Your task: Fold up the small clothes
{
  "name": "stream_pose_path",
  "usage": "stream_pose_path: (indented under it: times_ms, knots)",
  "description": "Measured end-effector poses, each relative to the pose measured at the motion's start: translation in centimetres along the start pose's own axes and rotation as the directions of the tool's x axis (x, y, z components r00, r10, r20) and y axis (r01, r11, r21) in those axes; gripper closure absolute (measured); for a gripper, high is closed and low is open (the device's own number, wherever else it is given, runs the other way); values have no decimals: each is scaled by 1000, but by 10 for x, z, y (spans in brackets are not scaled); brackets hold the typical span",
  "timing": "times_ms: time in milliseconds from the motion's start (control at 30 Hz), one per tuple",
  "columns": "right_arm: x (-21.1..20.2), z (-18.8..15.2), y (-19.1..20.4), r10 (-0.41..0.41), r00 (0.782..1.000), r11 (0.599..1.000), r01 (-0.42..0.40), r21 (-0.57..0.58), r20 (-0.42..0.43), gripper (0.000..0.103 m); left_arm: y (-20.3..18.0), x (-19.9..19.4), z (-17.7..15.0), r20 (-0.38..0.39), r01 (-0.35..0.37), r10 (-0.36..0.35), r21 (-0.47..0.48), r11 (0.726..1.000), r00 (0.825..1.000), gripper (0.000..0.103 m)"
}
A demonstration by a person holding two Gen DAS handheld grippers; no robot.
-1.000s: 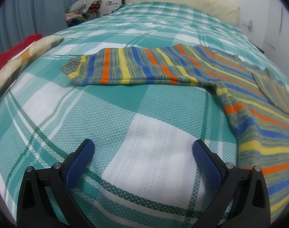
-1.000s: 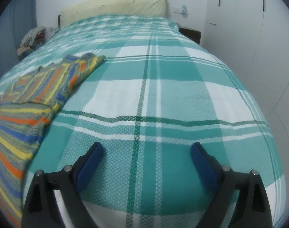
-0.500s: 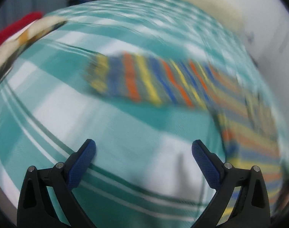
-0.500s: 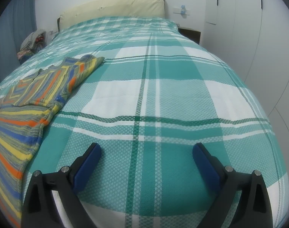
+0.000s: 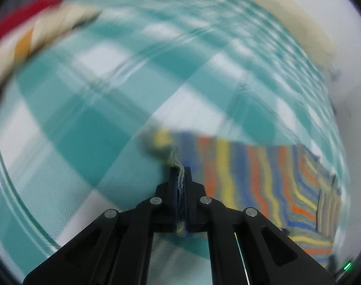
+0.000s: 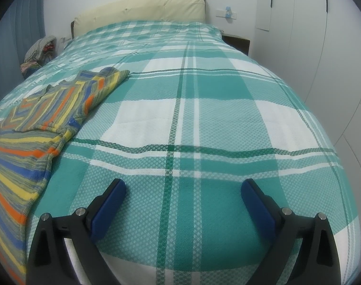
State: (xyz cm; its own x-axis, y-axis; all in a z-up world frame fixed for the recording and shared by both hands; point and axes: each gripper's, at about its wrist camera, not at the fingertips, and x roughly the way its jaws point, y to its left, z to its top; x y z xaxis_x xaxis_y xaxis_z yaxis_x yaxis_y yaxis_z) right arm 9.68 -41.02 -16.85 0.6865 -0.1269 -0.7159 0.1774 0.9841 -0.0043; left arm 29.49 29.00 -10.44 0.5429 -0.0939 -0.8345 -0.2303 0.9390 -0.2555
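A small striped sweater [image 5: 263, 178] in blue, orange, yellow and grey lies on the green-and-white plaid bed cover [image 5: 97, 130]. My left gripper [image 5: 180, 173] is shut on the cuff end of its left sleeve; knit fabric shows pinched between the jaws. The left wrist view is motion-blurred. In the right wrist view the sweater [image 6: 38, 123] lies at the left with its right sleeve folded over the body. My right gripper [image 6: 182, 190] is open and empty above bare bed cover [image 6: 204, 118], to the right of the sweater.
A cream and orange pillow [image 5: 38, 38] and something red [image 5: 19, 14] lie at the bed's left edge. A beige headboard [image 6: 142, 7] is at the far end, a clothes pile [image 6: 38, 49] beyond the far left corner, and white wardrobe doors [image 6: 323, 47] to the right.
My left gripper has moved forward to the sleeve cuff and shut on it; it was open before. My right gripper has stayed open and barely moved.
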Motion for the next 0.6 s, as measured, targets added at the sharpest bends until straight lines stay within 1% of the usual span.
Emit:
stream_pose_path:
  times_ms: [33,67,100,133,200,267,300,367,400,500,533,567,600]
  knots:
    - [0,0,0,0,1000,1000,0,0,0,6,-26,-18,3,35,-9,7,81,997,999,101]
    - [0,0,0,-1,1000,1000,1,-1,1,6,-41,-28,3,53,-8,1,129,992,999,101]
    - [0,0,0,0,1000,1000,0,0,2,6,-69,-43,3,68,10,-23,194,981,997,101]
    - [0,0,0,0,1000,1000,0,0,2,6,-88,-53,2,71,29,-46,234,972,996,101]
    - [0,0,0,0,1000,1000,0,0,1,6,-137,-68,-2,62,78,-103,320,944,993,101]
    - [0,0,0,0,1000,1000,0,0,2,6,-191,-72,-13,36,126,-154,412,903,987,101]
    - [0,0,0,0,1000,1000,0,0,2,6,-221,-71,-23,17,152,-179,457,876,984,101]
    - [0,0,0,-2,1000,1000,2,-1,2,6,-261,-64,-42,-20,188,-208,515,836,978,101]
    - [0,0,0,0,1000,1000,0,0,2,6,-284,-56,-55,-48,207,-217,545,812,975,101]
    - [0,0,0,-1,1000,1000,1,-1,1,6,-327,-38,-85,-98,238,-225,606,759,969,100]
    - [0,0,0,-2,1000,1000,2,-1,1,6,-340,-28,-97,-124,256,-230,618,743,965,98]
    - [1,0,0,-3,1000,1000,3,-1,0,6,-349,-20,-105,-144,268,-228,617,740,963,96]
    - [0,0,0,-3,1000,1000,3,0,-1,6,-355,-10,-110,-171,282,-224,607,743,959,77]
